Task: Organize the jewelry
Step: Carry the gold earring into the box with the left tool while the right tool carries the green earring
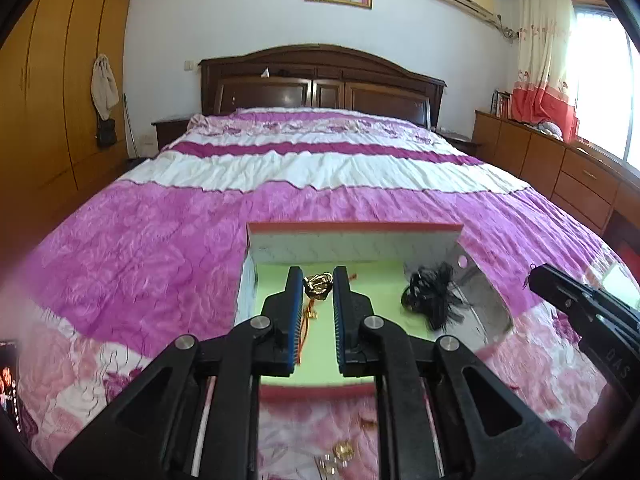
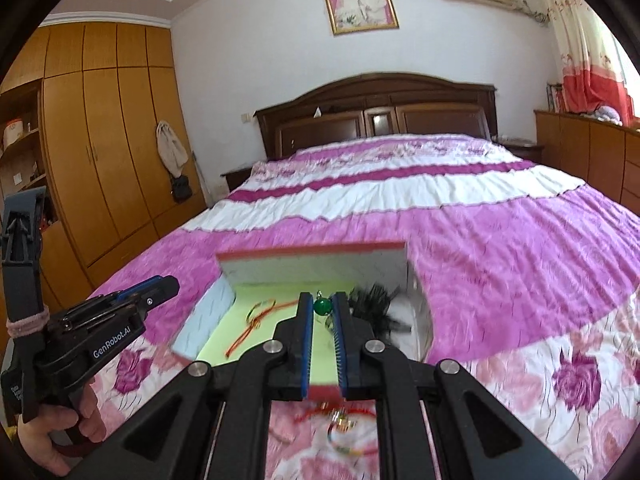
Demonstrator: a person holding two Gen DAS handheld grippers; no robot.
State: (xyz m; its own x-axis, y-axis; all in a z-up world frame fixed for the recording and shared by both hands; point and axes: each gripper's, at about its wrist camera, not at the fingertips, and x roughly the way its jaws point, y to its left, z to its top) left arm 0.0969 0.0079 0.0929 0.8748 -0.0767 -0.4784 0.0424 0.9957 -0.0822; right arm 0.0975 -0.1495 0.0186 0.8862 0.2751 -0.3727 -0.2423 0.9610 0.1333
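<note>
An open jewelry box (image 1: pixel 352 244) with a green floor and white walls lies on the bed; it also shows in the right wrist view (image 2: pixel 316 266). My left gripper (image 1: pixel 317 284) holds a gold and black piece (image 1: pixel 318 286) between its fingertips over the box, above an orange cord (image 1: pixel 308 316). My right gripper (image 2: pixel 323 306) is shut on a green bead pendant (image 2: pixel 322 306) over the box. A black feathery hair piece (image 1: pixel 430 294) lies in the box's right part. An orange cord bracelet (image 2: pixel 256 318) lies on the box floor.
Loose gold pieces (image 1: pixel 340 454) lie on the pink floral bedspread (image 1: pixel 160 240) under my left gripper. A red cord bracelet (image 2: pixel 344 420) lies on the bedspread under my right gripper. A wardrobe (image 2: pixel 100 140) stands at left, a dresser (image 1: pixel 560 160) at right.
</note>
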